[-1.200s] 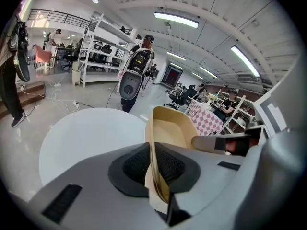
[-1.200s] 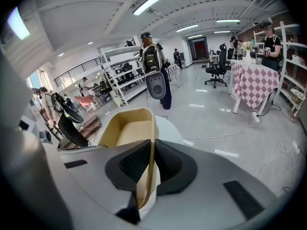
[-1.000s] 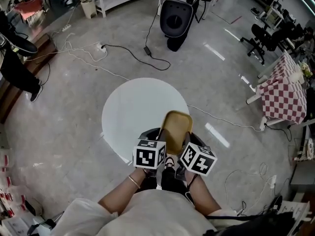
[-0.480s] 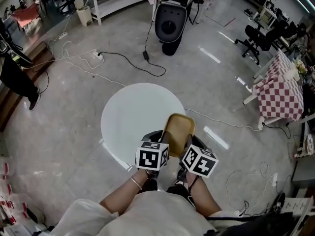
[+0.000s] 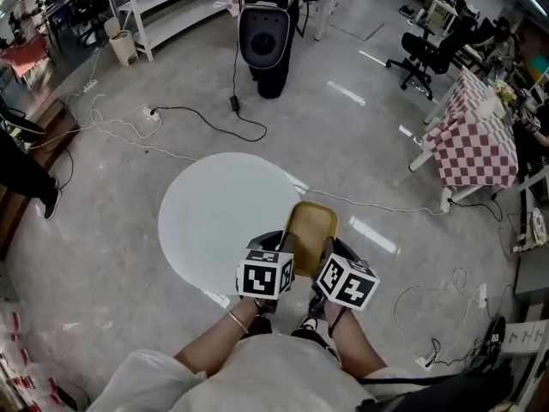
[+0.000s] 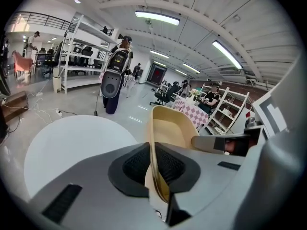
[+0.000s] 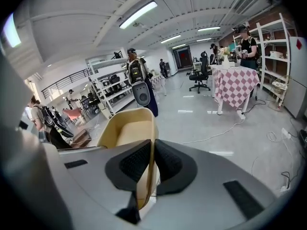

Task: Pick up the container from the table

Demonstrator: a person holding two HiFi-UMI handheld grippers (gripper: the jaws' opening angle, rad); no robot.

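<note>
Black-and-white upright machine (image 5: pixel 268 37), far centre. White shelving (image 5: pixel 163 3), far left; waste bin (image 5: pixel 123 48) beside it. Black office chair (image 5: pixel 426 56), far right. Red-checked tablecloth (image 5: pixel 474 140), right. Cables (image 5: pixel 195 109) across grey floor (image 5: pixel 103 256).

Tan, shallow container (image 5: pixel 310 230) with rounded corners, empty, open side up. Pinched by opposite side walls in left tongs (image 6: pixel 152 163) and right tongs (image 7: pixel 151 163). Held aloft just past the round white tabletop's (image 5: pixel 214 221) edge.

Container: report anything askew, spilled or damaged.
Nothing stands out. The tan container looks empty and intact, pinched by its two side walls: left tongs on one, right tongs on the other. Nothing has spilled on the white table.
</note>
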